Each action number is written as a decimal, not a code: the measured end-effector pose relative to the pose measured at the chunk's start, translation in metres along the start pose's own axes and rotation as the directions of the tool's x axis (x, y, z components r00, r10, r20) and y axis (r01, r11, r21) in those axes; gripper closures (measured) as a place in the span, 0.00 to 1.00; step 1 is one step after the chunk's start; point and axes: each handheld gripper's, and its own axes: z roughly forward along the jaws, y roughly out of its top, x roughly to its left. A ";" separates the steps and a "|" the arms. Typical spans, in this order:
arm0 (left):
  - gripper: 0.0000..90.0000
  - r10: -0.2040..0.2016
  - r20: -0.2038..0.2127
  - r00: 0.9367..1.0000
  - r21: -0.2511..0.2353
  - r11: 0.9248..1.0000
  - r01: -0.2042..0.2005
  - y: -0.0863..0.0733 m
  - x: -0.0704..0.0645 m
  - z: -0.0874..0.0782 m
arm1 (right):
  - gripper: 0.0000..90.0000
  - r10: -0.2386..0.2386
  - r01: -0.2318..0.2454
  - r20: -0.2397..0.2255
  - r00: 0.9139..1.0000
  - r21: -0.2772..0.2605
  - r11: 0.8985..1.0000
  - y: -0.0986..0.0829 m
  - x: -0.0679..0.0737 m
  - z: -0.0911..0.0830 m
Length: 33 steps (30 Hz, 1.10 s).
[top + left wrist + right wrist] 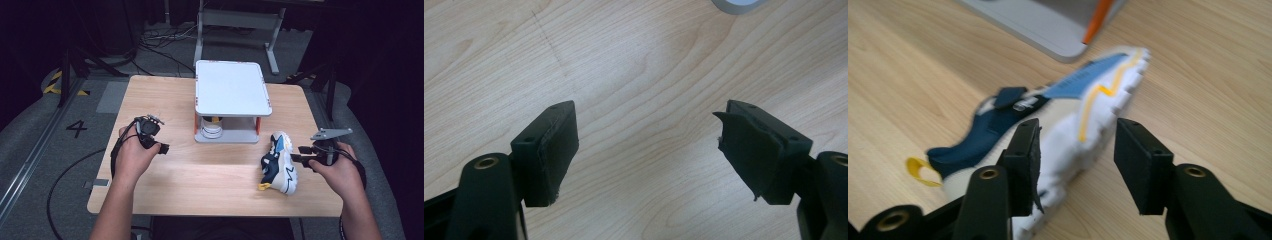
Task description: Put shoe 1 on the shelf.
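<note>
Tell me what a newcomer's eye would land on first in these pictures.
The blue, white and yellow sneaker lying on its side at the table's near right stands out first, with the right gripper open right beside its sole. Next comes the white two-level stand at the table's middle back, with a second shoe tucked on its lower shelf. The left gripper hangs open over bare wood at the left.

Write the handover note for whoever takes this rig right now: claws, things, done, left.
Left claw: open, holding nothing, over bare table.
Right claw: open, jaws straddling the white sole of the sneaker, not closed on it.
Sneaker lies on its side at the table's right front, near the two-tier shelf. Another shoe sits on the shelf's lower tier.
Done: one shoe on the shelf.
Left, probably: grip the sneaker and place it on the shelf too.
</note>
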 end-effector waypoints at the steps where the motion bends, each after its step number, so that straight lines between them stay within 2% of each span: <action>1: 0.26 -0.009 0.002 1.000 -0.001 1.000 0.009 -0.001 -0.001 0.000 | 0.56 -0.022 0.022 -0.016 1.000 0.008 1.000 0.004 0.005 0.005; 2: 0.26 -0.005 0.001 1.000 0.000 1.000 0.005 -0.002 0.000 -0.001 | 0.55 -0.041 0.041 -0.037 0.998 0.018 0.999 0.009 0.011 0.013; 7: 0.26 -0.020 -0.004 1.000 0.004 1.000 0.020 -0.008 0.002 -0.003 | 0.49 -0.105 0.109 -0.074 0.992 0.063 0.992 0.028 0.029 0.036; 10: 0.26 -0.030 -0.003 1.000 0.004 1.000 0.030 -0.012 0.003 -0.004 | 0.45 -0.125 0.131 -0.073 0.989 0.088 0.987 0.031 0.034 0.043; 12: 0.26 -0.042 -0.008 0.999 0.005 0.999 0.042 -0.016 0.004 -0.005 | 0.42 -0.148 0.155 -0.062 0.987 0.123 0.980 0.032 0.039 0.051; 15: 0.26 -0.047 -0.012 0.999 0.005 0.999 0.047 -0.021 0.006 -0.007 | 0.43 -0.158 0.165 -0.061 0.986 0.127 0.978 0.034 0.041 0.054; 16: 0.26 -0.050 -0.014 0.999 0.004 0.999 0.050 -0.023 0.007 -0.008 | 0.45 -0.160 0.166 -0.059 0.985 0.123 0.978 0.035 0.042 0.053; 19: 0.26 -0.058 -0.016 0.998 0.000 0.998 0.058 -0.025 0.008 -0.010 | 0.66 -0.146 0.153 -0.068 0.987 0.118 0.981 0.038 0.039 0.045; 21: 0.26 -0.059 -0.021 0.998 -0.002 0.998 0.059 -0.025 0.008 -0.011 | 0.77 -0.129 0.137 -0.061 0.990 0.147 0.980 0.037 0.034 0.041; 23: 0.26 -0.059 -0.018 0.998 0.001 0.998 0.059 -0.025 0.008 -0.010 | 0.86 -0.111 0.119 -0.052 0.992 0.195 0.974 0.033 0.026 0.040; 25: 0.26 -0.055 -0.018 0.998 0.006 0.998 0.055 -0.025 0.008 -0.009 | 0.89 -0.096 0.106 -0.055 0.994 0.228 0.968 0.030 0.023 0.043; 26: 0.26 -0.057 -0.019 0.998 0.006 0.998 0.057 -0.025 0.007 -0.009 | 0.89 -0.086 0.098 -0.065 0.994 0.226 0.969 0.030 0.021 0.044; 29: 0.26 -0.052 -0.016 0.999 0.008 0.999 0.052 -0.023 0.006 -0.008 | 0.91 -0.097 0.109 -0.061 0.993 0.241 0.964 0.032 0.022 0.045; 33: 0.26 -0.045 -0.017 0.999 0.008 0.999 0.045 -0.021 0.007 -0.007 | 0.95 -0.087 0.098 -0.056 0.995 0.238 0.966 0.029 0.019 0.043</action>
